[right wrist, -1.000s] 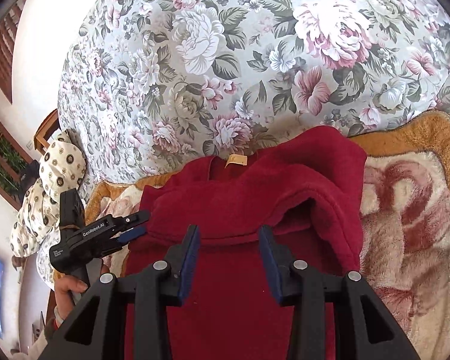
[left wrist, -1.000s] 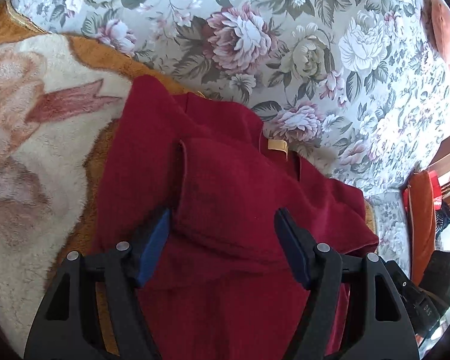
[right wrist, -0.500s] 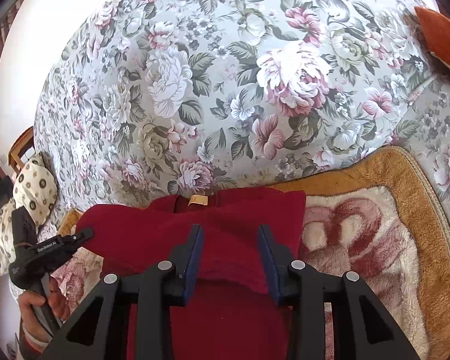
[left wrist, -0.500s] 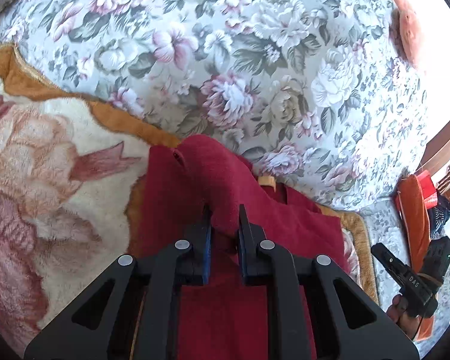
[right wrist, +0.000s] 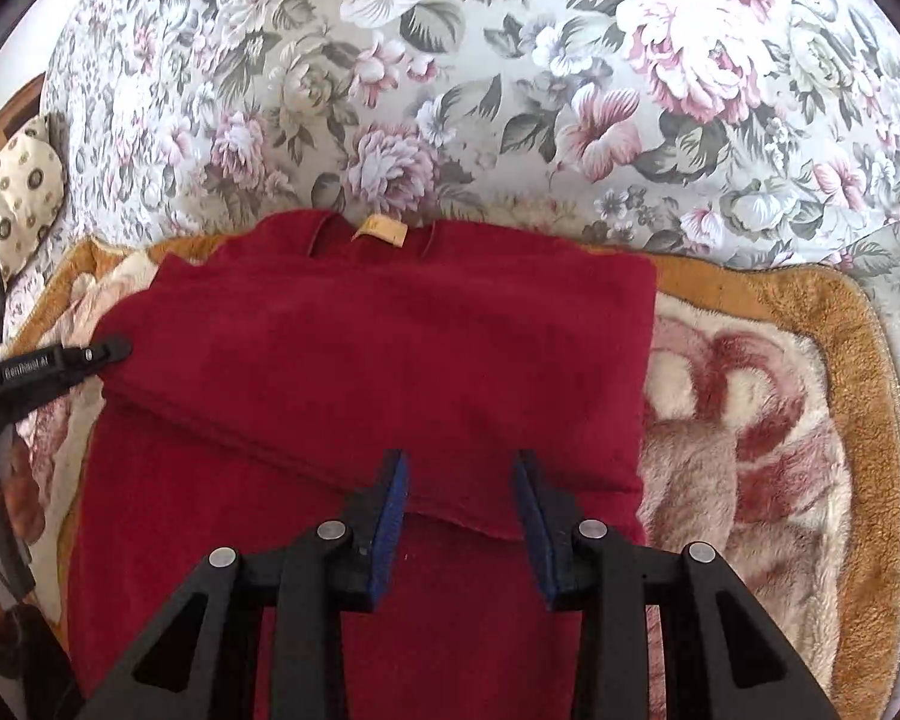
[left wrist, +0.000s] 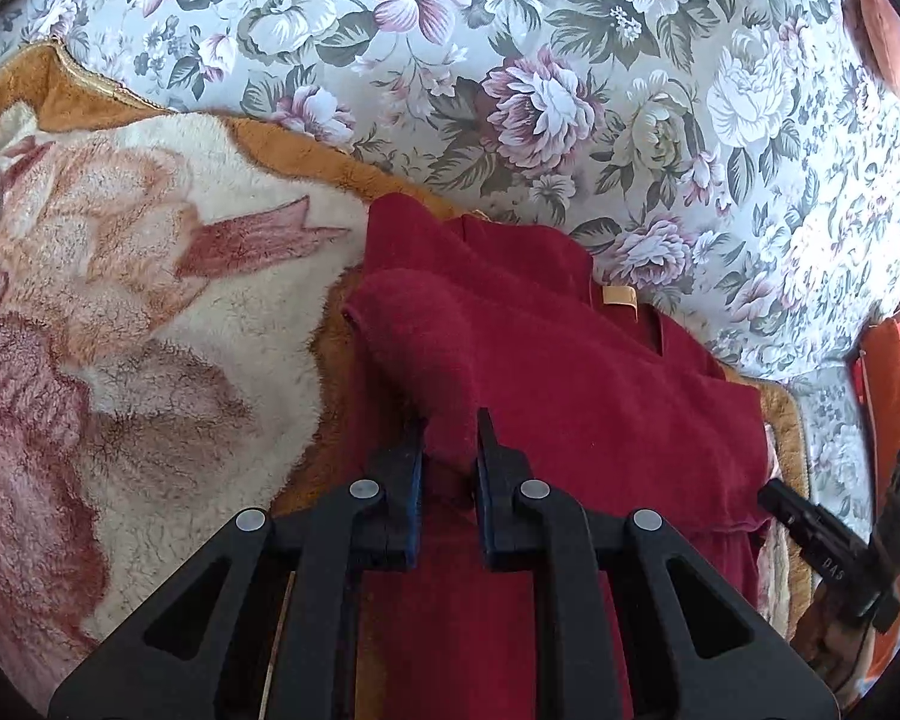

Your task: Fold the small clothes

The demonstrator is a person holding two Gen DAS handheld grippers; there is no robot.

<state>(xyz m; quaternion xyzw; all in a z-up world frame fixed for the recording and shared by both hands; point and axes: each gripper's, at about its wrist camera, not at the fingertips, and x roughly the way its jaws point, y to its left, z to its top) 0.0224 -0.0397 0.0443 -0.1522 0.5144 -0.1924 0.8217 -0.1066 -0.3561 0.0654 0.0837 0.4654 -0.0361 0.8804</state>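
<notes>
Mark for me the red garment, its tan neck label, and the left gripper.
red garment (right wrist: 390,348): right wrist view, on the folded-over upper layer.
tan neck label (right wrist: 381,232): right wrist view, middle of the tag.
left gripper (left wrist: 449,438): left wrist view, between the fingertips pinching cloth.

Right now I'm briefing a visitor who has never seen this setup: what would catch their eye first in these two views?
The dark red garment dominates, lying on a plush cream and orange blanket with a tan neck label at its far edge. The left gripper pinches a raised fold of it, while the right gripper straddles a folded hem. Behind spreads a floral bedspread.
</notes>
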